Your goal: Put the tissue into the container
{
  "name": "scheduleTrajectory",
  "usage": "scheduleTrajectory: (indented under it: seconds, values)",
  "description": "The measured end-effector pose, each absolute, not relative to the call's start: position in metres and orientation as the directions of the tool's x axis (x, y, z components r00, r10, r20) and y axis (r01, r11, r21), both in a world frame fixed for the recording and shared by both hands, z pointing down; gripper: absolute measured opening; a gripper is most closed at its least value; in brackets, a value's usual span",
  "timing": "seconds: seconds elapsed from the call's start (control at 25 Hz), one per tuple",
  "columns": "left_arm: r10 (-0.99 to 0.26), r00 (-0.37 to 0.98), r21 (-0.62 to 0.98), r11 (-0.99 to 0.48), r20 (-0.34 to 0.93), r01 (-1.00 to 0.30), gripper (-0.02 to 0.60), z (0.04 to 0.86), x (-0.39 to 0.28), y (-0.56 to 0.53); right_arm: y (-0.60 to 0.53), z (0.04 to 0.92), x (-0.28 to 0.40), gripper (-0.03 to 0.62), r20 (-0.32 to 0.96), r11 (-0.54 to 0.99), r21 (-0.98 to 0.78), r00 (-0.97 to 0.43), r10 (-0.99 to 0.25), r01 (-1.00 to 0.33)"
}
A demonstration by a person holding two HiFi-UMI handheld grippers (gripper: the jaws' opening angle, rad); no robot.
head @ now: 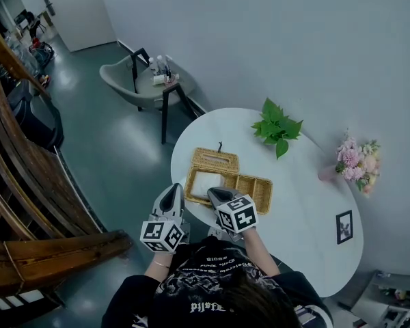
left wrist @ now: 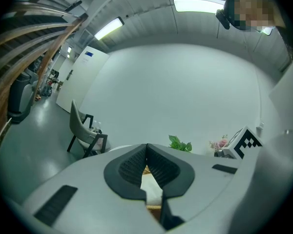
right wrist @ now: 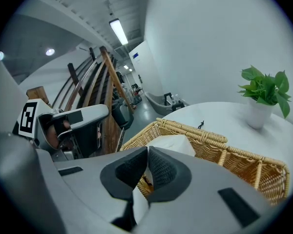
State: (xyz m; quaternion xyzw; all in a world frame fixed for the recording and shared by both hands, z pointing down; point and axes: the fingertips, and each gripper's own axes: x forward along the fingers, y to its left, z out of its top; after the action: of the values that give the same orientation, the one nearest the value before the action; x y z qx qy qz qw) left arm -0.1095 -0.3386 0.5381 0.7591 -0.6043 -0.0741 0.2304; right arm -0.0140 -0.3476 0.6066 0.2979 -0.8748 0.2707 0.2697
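- On the round white table (head: 307,203), near its left edge: a two-compartment wicker basket (head: 263,195). Its lid (head: 215,160) lies just behind it.
- The white tissue pack (head: 205,181) is in the basket's left compartment; the right compartment looks empty. In the right gripper view the pack (right wrist: 173,143) sits high, its top roughly level with the rim (right wrist: 244,162).
- Left gripper (head: 175,188): jaws together, tips touching (left wrist: 147,145), nothing visibly clamped. The white seen through the gap below the tips is the pack (left wrist: 151,184) beyond them.
- Right gripper (head: 214,193): jaws together too (right wrist: 147,149), tips just in front of the pack at the basket's near wall. Some white shows low in the gap; cannot tell if that is wrapper or table.
- Judgement: placement looks essentially done, with at most seating the pack and backing out left.
- Risk 1: a pull-back with a jaw tip hooked on the weave would drag or tip the light basket. It sits near the table edge, so it could go off.
- Risk 2: pressing the pack down with closed tips puts point load on soft tissue, which would dent or skew it rather than seat it.
- Risk 3: a forward shove would slide the basket toward the potted plant (head: 277,128). The flowers (head: 355,159) are well apart, so low concern.
- Risk 4: the two grippers are close together, so a careless retreat could knock them.
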Motion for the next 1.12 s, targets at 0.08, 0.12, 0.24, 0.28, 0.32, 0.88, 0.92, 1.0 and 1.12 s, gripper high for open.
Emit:
scheduleTrajectory:
  seconds: [0.08, 0.12, 0.24, 0.28, 0.32, 0.88, 0.92, 1.0, 1.12]
  values:
    - [-0.946, 0.274, 0.441, -0.175, 0.172, -0.880, 0.025, 0.540, -0.106, -0.339, -0.350, 0.609, -0.013, 0.034, 0.645, 0.678, -0.294, -0.664, -0.378, -0.673]
    - [-0.943, 0.282, 0.442, -0.180, 0.175, -0.879, 0.025, 0.541, -0.105, -0.340, -0.351, 0.610, -0.013, 0.034, 0.652, 0.676, -0.289, -0.656, -0.380, -0.678]
    - [-0.937, 0.296, 0.440, -0.190, 0.186, -0.878, 0.025, 0.543, -0.101, -0.339, -0.353, 0.612, -0.011, 0.035, 0.667, 0.659, -0.292, -0.642, -0.380, -0.693]
    - [-0.935, 0.298, 0.437, -0.191, 0.190, -0.879, 0.025, 0.544, -0.101, -0.338, -0.353, 0.613, -0.011, 0.035, 0.671, 0.656, -0.291, -0.638, -0.379, -0.696]
    - [-0.934, 0.300, 0.434, -0.192, 0.195, -0.880, 0.024, 0.546, -0.101, -0.338, -0.352, 0.613, -0.011, 0.035, 0.675, 0.657, -0.290, -0.636, -0.375, -0.696]
    - [-0.913, 0.331, 0.427, -0.208, 0.237, -0.880, 0.025, 0.556, -0.101, -0.338, -0.351, 0.625, -0.001, 0.040, 0.776, 0.573, -0.274, -0.530, -0.343, -0.772]
    - [-0.913, 0.331, 0.427, -0.208, 0.238, -0.880, 0.025, 0.556, -0.102, -0.338, -0.351, 0.626, 0.001, 0.040, 0.783, 0.566, -0.263, -0.516, -0.348, -0.781]
    - [-0.911, 0.336, 0.421, -0.214, 0.238, -0.881, 0.025, 0.557, -0.104, -0.338, -0.351, 0.627, 0.003, 0.040, 0.788, 0.552, -0.255, -0.502, -0.356, -0.793]
    - [-0.906, 0.371, 0.448, -0.251, 0.202, -0.858, 0.025, 0.553, -0.105, -0.339, -0.350, 0.628, 0.002, 0.041, 0.791, 0.536, -0.260, -0.496, -0.358, -0.803]
